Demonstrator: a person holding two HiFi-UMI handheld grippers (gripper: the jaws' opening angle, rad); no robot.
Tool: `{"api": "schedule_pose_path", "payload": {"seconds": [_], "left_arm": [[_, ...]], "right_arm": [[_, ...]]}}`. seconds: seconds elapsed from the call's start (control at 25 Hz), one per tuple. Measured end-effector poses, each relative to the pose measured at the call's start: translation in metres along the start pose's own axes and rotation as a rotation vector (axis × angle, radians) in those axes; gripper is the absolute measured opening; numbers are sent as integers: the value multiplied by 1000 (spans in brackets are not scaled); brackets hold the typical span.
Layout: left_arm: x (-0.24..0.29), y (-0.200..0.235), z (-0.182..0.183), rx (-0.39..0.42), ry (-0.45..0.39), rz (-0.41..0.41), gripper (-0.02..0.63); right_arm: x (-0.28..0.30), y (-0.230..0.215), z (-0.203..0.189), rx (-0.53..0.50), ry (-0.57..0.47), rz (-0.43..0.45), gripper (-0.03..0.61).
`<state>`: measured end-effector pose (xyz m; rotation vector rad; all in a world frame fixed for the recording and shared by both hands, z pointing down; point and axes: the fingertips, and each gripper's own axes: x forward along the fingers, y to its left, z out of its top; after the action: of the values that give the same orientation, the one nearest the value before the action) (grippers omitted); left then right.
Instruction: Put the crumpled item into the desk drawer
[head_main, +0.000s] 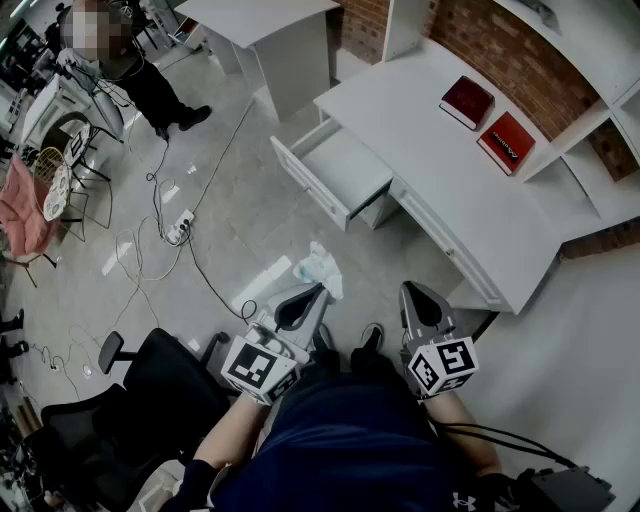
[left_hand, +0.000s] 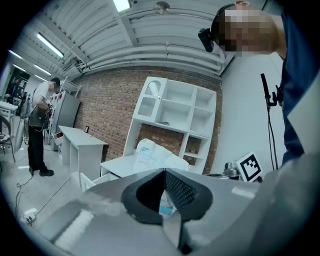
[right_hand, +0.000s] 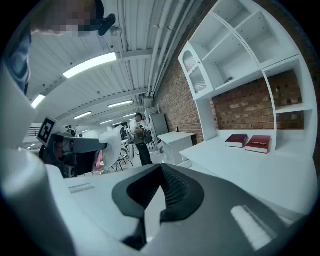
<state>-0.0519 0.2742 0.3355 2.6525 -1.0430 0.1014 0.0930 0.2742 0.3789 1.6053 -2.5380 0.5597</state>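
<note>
The crumpled white item (head_main: 320, 264) is clamped between the closed jaws of the left gripper (head_main: 318, 290) and is held over the floor, apart from the open desk drawer (head_main: 345, 172). The right gripper (head_main: 410, 292) is seen with its jaws together and nothing between them.

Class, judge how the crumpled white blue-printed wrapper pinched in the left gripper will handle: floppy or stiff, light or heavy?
Probably floppy: the crumpled white blue-printed wrapper bulges in soft folds beyond the left gripper. Likely light: a pinch on one edge holds it up. It may drift when released.
</note>
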Motion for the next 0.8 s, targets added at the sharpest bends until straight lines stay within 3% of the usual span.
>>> {"api": "schedule_pose_path", "payload": {"seconds": [0.16, 0.8], "left_arm": [[-5, -2, 10, -45, 7, 15, 5], [-48, 63, 24, -81, -37, -33, 5]], "right_arm": [[-2, 5, 2, 5, 3, -11, 2], [30, 57, 28, -61, -23, -92, 2]]}}
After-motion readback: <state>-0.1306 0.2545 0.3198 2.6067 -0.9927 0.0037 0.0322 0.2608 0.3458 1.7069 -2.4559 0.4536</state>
